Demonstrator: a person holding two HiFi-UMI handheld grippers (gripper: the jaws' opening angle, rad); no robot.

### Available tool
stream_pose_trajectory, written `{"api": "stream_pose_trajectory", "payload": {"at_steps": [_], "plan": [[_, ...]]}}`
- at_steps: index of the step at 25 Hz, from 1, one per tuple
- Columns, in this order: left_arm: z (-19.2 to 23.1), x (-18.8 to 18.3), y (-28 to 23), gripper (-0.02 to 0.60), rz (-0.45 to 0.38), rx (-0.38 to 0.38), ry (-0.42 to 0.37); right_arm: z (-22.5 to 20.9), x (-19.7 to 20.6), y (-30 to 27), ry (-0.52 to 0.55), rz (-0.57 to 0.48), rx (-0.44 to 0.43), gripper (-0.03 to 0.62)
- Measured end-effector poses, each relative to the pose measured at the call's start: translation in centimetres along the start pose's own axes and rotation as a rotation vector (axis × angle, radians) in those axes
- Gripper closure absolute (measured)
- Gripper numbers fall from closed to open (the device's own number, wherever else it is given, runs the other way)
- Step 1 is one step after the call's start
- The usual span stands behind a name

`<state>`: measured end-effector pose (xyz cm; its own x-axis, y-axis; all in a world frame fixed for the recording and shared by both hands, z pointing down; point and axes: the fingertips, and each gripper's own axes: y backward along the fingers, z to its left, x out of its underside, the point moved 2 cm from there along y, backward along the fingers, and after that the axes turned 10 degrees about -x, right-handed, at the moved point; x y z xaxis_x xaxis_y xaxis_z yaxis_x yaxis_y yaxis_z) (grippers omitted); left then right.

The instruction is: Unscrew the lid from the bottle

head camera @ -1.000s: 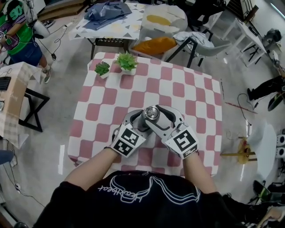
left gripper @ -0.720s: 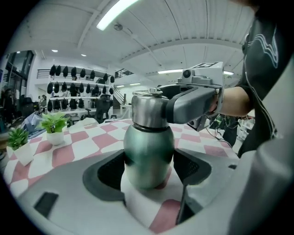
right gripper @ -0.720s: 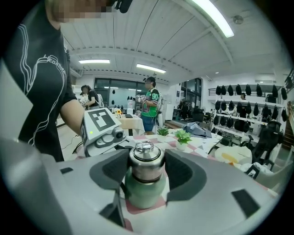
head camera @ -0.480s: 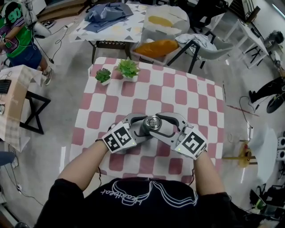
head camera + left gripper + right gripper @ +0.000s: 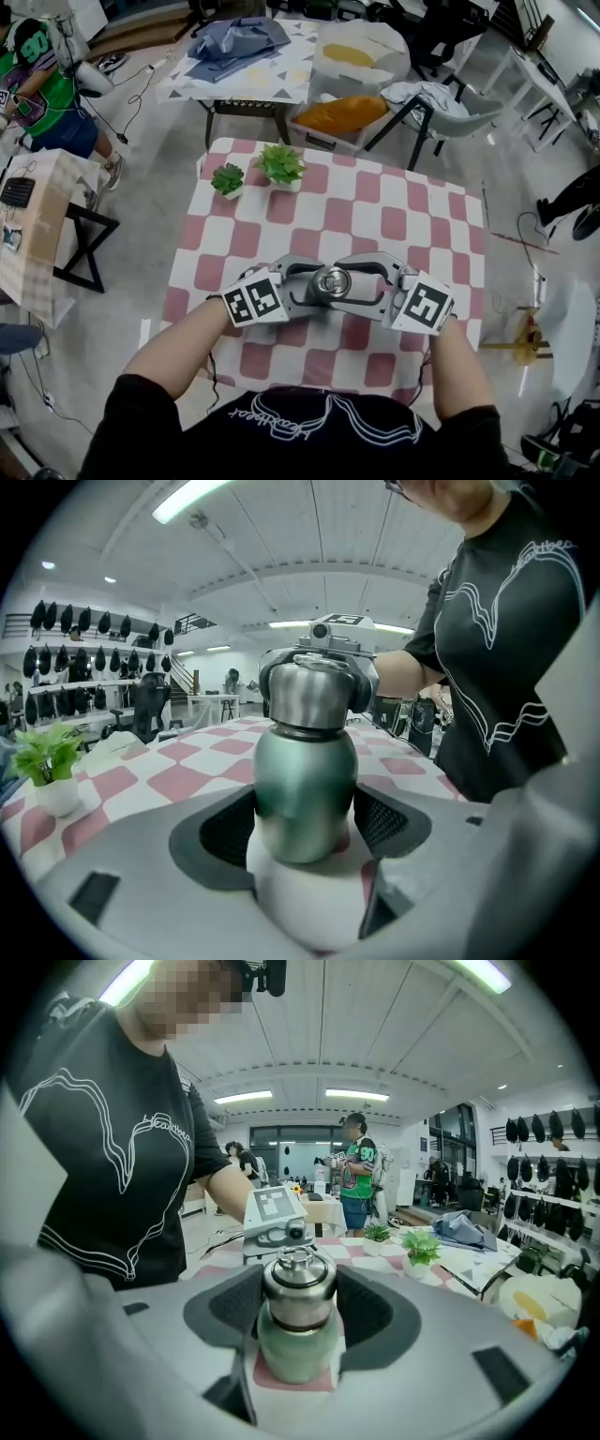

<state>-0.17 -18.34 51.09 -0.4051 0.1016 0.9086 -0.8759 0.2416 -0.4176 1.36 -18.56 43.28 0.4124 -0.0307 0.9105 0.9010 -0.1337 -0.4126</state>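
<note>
The green metal bottle stands upright over the near edge of the pink-and-white checked table, at about six o'clock on it in the head view. The two small green plants in white pots sit well apart from it, at eleven o'clock. We cannot tell whether the bottle's base rests on the table or hangs just above it.

Our left gripper comes in from nine o'clock, and its dark pads press on the green body. Our right gripper comes in from three o'clock and is clamped around the brushed-steel lid with a small ring on top.

So both grips that the job needs are in place. The lid still sits square on the neck, with only a thin dark seam below it. We see no tilt and no lift. We judge the unscrewing to be at its start or partway. The turning and lifting off are still to do.
</note>
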Motion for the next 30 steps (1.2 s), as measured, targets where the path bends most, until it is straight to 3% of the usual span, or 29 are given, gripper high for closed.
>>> {"api": "stream_pose_trajectory", "payload": {"at_steps": [5,12,15,23,27,30], "plan": [[0.0,0.0,0.1,0.249,0.006,-0.027,0.014,0.0,-0.1,-0.1,-0.006,-0.009,-0.001,0.344],[-0.2,0.1,0.3,0.249,0.032,-0.112,0.053,0.4,-0.3,-0.1,0.004,-0.008,0.077,0.333],[-0.3,0.2,0.4,0.249,0.048,-0.167,0.082,0.5,-0.4,0.1,-0.026,-0.055,0.154,0.279],[-0.8,0.3,0.5,0.249,0.060,-0.363,0.174,0.9,0.4,0.6,-0.114,-0.135,0.414,0.281],[-0.9,0.3,0.5,0.249,0.075,-0.437,0.221,0.9,0.1,0.8,-0.130,-0.153,0.484,0.290],[-1.0,0.4,0.6,0.249,0.085,-0.483,0.249,1.2,0.0,0.4,-0.135,-0.153,0.482,0.303]]}}
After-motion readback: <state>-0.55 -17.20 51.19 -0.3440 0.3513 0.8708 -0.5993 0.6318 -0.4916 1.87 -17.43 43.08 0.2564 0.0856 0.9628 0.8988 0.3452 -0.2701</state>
